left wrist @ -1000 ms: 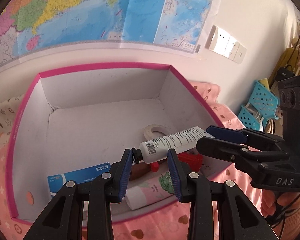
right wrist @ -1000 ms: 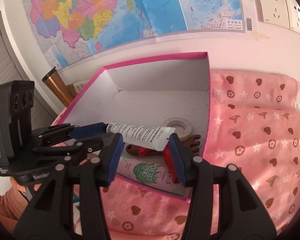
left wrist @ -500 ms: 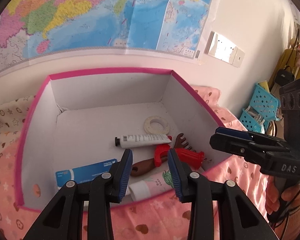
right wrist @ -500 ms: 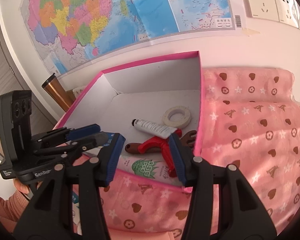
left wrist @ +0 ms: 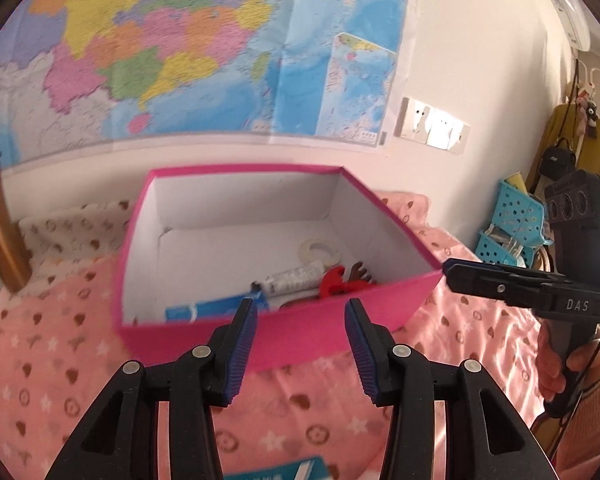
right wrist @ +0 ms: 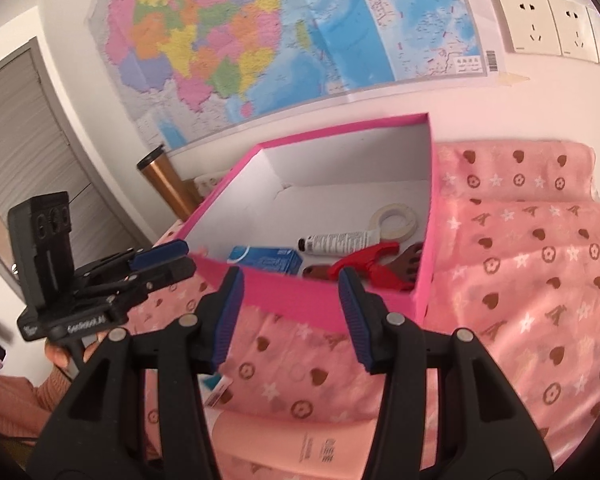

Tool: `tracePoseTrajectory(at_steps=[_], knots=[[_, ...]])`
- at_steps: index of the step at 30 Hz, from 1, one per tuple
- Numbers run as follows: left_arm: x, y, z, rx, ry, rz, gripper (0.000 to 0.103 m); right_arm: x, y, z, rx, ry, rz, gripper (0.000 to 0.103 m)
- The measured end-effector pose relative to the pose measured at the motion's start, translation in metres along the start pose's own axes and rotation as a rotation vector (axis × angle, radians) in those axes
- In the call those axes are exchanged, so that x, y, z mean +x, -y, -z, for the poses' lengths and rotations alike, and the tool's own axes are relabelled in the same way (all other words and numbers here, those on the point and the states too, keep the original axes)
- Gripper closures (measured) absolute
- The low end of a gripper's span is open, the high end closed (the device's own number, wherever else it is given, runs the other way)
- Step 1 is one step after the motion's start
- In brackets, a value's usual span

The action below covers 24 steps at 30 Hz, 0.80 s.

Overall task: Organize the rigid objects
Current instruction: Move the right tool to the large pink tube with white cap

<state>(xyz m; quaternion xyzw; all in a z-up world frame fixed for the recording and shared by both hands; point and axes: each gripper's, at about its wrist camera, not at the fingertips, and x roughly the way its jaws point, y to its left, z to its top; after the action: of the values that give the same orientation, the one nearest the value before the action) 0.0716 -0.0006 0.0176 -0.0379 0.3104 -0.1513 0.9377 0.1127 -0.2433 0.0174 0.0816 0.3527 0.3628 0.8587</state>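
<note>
1. The tube (right wrist: 338, 242) lies flat in the pink box (right wrist: 296, 300), long axis across the box, black cap toward the blue carton (right wrist: 266, 259), crimped end toward the tape roll (right wrist: 394, 221).
2. My left hand-held gripper (left wrist: 300, 340) hangs outside the near wall, the tube beyond it; its jaws are opening with nothing between them.
3. My right hand-held gripper (right wrist: 290, 312) is spread and empty, also before the box.
4. Red clamp (right wrist: 370, 266) and brown comb (right wrist: 402, 266) lie just beside the tube.
</note>
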Motion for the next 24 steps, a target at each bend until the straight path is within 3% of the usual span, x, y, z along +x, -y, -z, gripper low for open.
tracePoseTrajectory(at_steps=[13, 24], knots=[[0.0, 0.021, 0.07, -0.006, -0.194, 0.111, 0.057, 0.004, 0.033, 0.064, 0.109, -0.14, 0.082, 0.052], [0.001, 0.03, 0.098, -0.048, -0.272, 0.146, 0.057, -0.002, 0.048, 0.096, 0.173, -0.181, 0.115, 0.052]])
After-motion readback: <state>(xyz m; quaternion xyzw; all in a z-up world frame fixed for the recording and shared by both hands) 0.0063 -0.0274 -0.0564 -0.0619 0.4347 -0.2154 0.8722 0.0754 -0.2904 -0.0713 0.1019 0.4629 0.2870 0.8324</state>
